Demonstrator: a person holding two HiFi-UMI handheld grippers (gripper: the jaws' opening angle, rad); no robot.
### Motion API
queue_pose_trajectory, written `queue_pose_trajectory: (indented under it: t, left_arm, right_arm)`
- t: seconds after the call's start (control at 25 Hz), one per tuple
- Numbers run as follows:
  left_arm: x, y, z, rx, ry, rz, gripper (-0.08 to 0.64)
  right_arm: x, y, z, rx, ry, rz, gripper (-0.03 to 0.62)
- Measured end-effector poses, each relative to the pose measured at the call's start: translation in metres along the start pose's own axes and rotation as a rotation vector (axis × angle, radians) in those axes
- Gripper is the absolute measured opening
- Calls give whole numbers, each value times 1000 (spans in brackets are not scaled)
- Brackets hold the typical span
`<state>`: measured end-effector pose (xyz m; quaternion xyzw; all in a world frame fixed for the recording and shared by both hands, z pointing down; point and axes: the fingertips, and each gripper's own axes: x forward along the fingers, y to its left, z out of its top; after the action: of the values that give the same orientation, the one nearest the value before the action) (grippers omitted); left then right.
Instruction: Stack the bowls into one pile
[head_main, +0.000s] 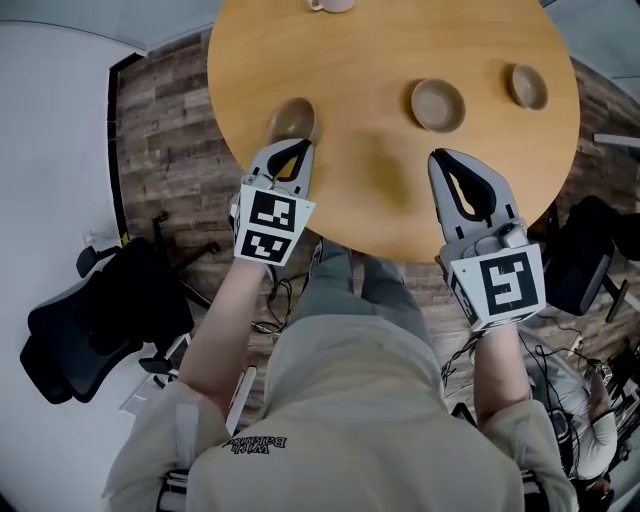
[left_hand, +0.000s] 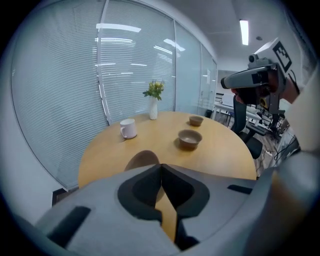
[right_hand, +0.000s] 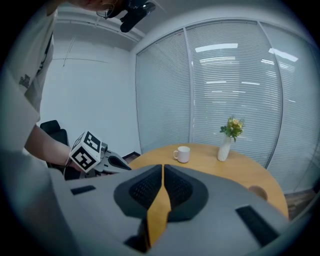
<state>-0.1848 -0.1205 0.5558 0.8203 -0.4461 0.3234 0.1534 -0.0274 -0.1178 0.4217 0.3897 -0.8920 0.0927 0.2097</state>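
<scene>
**Three bowls apart on the round table, both grippers closed and empty**

Three brown bowls sit separately on the round wooden table (head_main: 370, 190), none stacked. The near bowl (head_main: 292, 119) lies close to the table's left edge, the middle bowl (head_main: 437, 105) sits well apart from it toward the right, and the smaller far bowl (head_main: 527, 86) rests beyond that, near the right rim.

The left gripper (head_main: 291, 150) hovers at the table's edge with its tips just beside the near bowl. In the left gripper view its jaws meet at the tips with nothing between them, and the near bowl (left_hand: 142, 160) shows directly behind them. The middle bowl (left_hand: 190, 138) and far bowl (left_hand: 196, 120) lie further out in that view.

The right gripper (head_main: 441, 158) is held over the near side of the table, short of the middle bowl and not touching it. In the right gripper view its jaws are pressed together on nothing, with only the tabletop showing through the gap below the tips.

A white mug (left_hand: 128, 128) stands on the far side of the table, and a white vase (left_hand: 153, 108) of flowers stands by the blinds.
</scene>
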Motion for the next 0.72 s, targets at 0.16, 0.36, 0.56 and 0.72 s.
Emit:
queue_pose_trajectory:
  t: [0.16,0.36,0.56,0.72]
  left_arm:
    - [-9,-6,34,2,-58,11,21]
    - [-17,-20,70,39,-111,-25,21]
    - [-21,-32,107,87,-161,-54,21]
    - [-21,-47,128,123,-183,-80,21]
  right_arm:
    - [-16,-16,6,3,-7,-48,34]
    - [-35,-32,13,102,-42,-80,34]
    - [-56,-51,19,112,-63,-148,34]
    - [-75,-65,21,128,-76,-202,34]
